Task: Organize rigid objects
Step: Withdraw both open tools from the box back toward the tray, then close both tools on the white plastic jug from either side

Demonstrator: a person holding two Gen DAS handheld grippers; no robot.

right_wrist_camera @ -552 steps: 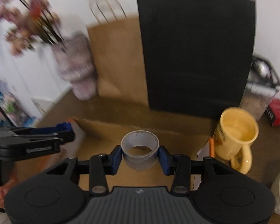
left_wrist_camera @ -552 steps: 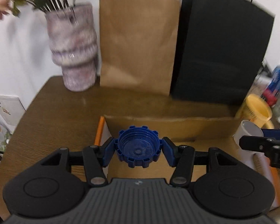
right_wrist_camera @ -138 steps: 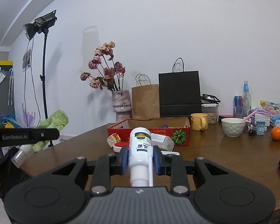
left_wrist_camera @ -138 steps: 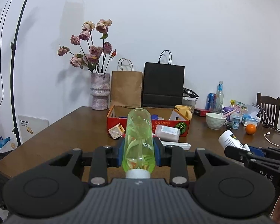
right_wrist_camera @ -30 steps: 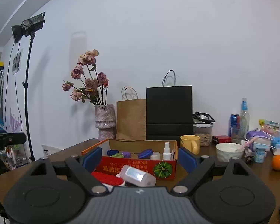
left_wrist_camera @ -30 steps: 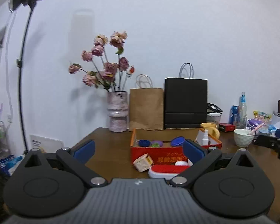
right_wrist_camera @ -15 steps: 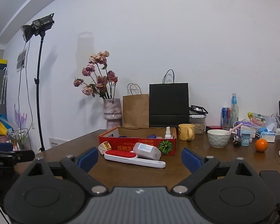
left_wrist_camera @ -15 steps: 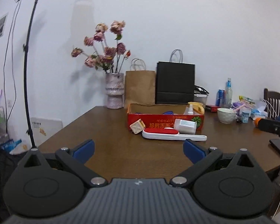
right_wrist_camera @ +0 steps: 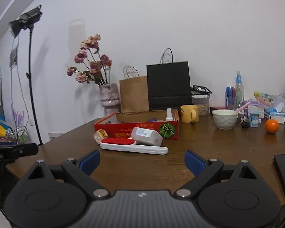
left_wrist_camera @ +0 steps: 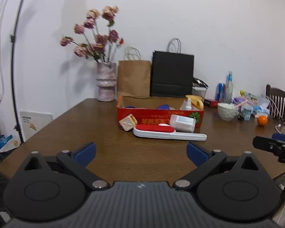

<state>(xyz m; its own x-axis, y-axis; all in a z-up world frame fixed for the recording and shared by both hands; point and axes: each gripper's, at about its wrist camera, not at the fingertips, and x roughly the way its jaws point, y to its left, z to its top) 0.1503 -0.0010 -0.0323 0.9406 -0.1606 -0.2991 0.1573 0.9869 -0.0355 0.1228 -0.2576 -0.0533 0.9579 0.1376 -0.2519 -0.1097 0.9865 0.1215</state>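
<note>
Lying before the red box [right_wrist_camera: 134, 131] — a red-padded white brush [right_wrist_camera: 133, 146]; each hand-held gripper gapes wide, empty.

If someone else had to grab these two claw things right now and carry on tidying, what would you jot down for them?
Left gripper: open, empty. Right gripper: open, empty; its jaws have just been opening.
Red box sits mid-table; a spray bottle and blue caps are already inside.
Left to put away, all in front of the box: lint brush, grey-white container, small beige cube.
Both grippers are set back from these three things.
</note>
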